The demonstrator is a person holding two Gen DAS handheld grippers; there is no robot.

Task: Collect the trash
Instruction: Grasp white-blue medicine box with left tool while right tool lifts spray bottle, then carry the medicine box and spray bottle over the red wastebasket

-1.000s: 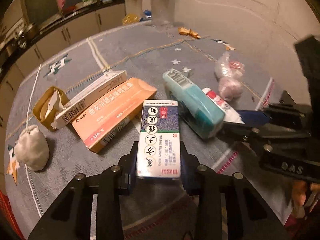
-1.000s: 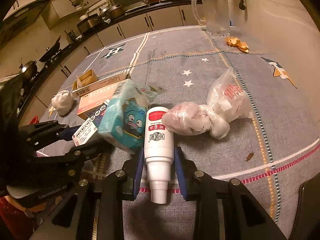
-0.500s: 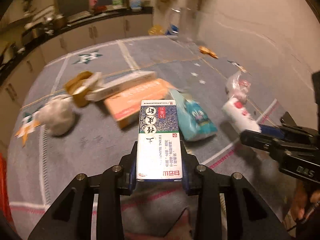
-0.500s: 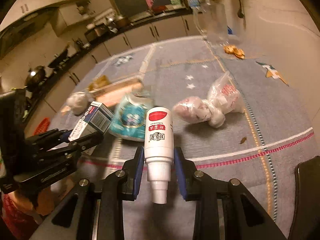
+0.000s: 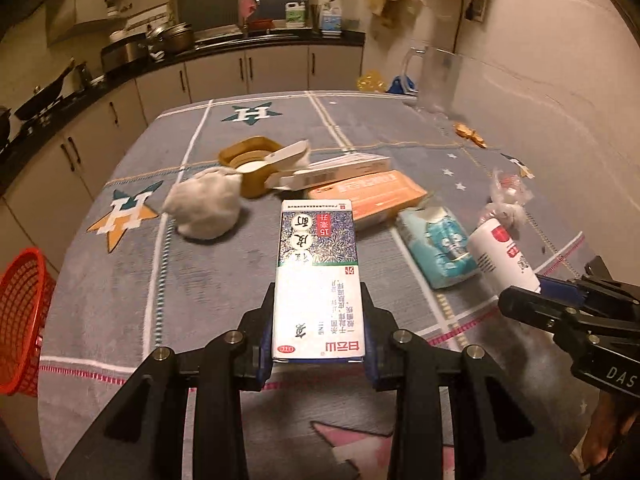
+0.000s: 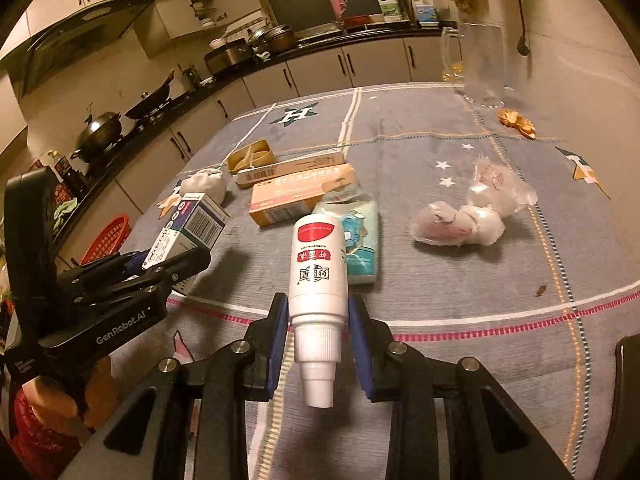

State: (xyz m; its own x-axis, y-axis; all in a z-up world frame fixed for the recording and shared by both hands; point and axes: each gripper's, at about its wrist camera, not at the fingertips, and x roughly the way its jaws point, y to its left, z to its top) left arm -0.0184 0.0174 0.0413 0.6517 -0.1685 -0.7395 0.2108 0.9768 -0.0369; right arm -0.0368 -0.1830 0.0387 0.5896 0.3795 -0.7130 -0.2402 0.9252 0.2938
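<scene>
- My left tongs (image 5: 318, 336) are clamped on the medicine box (image 5: 318, 280); my right tongs (image 6: 318, 332) pinch the white bottle (image 6: 319, 270) near its neck.
- The smooth, nose-heavy bottle could slip out if I swing hard toward the red basket (image 5: 20, 320), down on my left.
- Compared with a second ago, both loads are lifted well above the table (image 5: 200, 280), and the remaining litter lies farther ahead.

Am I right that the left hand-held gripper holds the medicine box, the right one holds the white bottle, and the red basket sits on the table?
Not quite. The left hand-held gripper does hold the medicine box and the right hand-held gripper the white bottle, but the red basket sits beside the table, below its edge, as the left wrist view shows.
</scene>
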